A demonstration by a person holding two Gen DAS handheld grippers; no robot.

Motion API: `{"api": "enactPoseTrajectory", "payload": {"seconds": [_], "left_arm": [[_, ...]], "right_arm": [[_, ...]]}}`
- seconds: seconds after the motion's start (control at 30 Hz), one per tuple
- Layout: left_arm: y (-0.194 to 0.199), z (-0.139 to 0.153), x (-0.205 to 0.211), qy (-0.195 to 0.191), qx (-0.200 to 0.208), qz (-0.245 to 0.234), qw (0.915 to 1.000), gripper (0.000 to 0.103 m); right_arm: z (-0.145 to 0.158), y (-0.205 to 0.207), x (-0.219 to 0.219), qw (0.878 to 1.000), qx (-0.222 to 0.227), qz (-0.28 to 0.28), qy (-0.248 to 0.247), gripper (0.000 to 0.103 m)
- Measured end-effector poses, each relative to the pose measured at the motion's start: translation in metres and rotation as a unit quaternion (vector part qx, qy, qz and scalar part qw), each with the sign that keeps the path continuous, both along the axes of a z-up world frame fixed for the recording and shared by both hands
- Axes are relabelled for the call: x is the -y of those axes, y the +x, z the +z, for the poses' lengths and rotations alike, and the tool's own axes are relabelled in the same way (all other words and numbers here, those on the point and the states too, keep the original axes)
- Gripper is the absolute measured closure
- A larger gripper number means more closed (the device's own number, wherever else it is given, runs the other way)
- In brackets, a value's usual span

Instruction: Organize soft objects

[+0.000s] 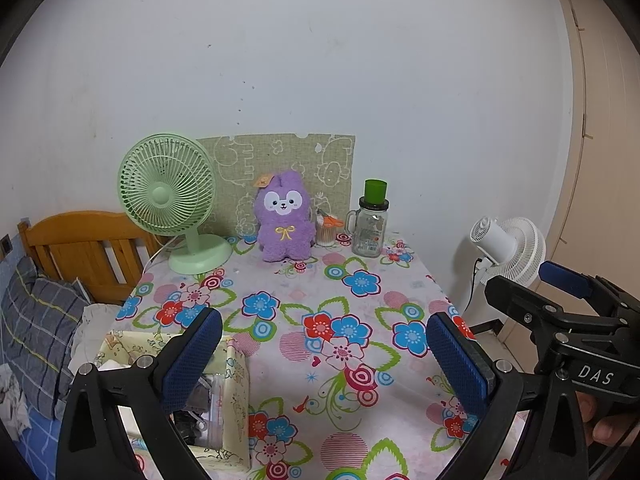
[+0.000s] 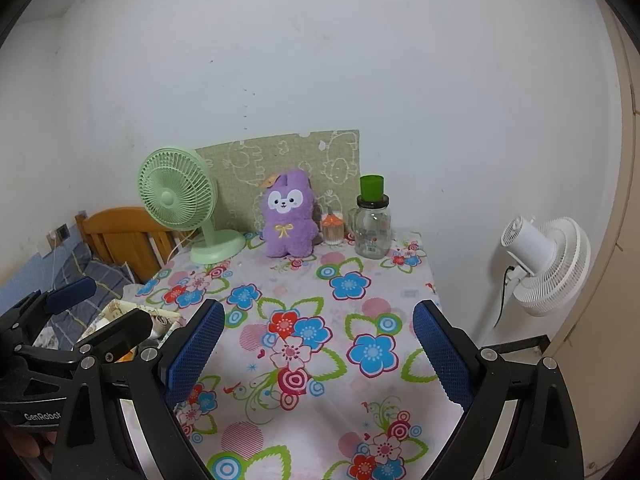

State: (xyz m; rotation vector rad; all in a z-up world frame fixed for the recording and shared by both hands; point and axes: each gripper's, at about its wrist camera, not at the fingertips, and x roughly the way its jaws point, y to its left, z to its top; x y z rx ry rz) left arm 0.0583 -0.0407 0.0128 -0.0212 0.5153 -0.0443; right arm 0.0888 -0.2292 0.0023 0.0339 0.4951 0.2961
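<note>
Both grippers agape, empty | floral tablecloth | plush against white wall

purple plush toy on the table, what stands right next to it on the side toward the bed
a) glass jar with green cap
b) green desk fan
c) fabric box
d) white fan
b: the green desk fan stands beside the purple plush toy on the bed side, while the glass jar is on the other side.

Both wrist views look forward from the near edge across the floral table, side by side.
</note>
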Motion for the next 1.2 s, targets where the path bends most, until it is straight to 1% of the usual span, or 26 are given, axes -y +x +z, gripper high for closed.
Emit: {"api": "enactPoseTrajectory", "payload": {"seconds": [0.27,1.2], "left_arm": [[-0.0035,0.0067,0.0002,0.005,0.005,0.000,1.0000,0.000],[-0.0065,0.0087,-0.0004,0.001,0.008,-0.001,1.0000,0.000]], "right_arm": [[0.0016,0.0000,-0.0017,1.000,0.002,0.004,0.001,0.006],[0.0065,-0.0057,-0.0033,1.000,0.010,0.003,-0.005,0.006]]}}
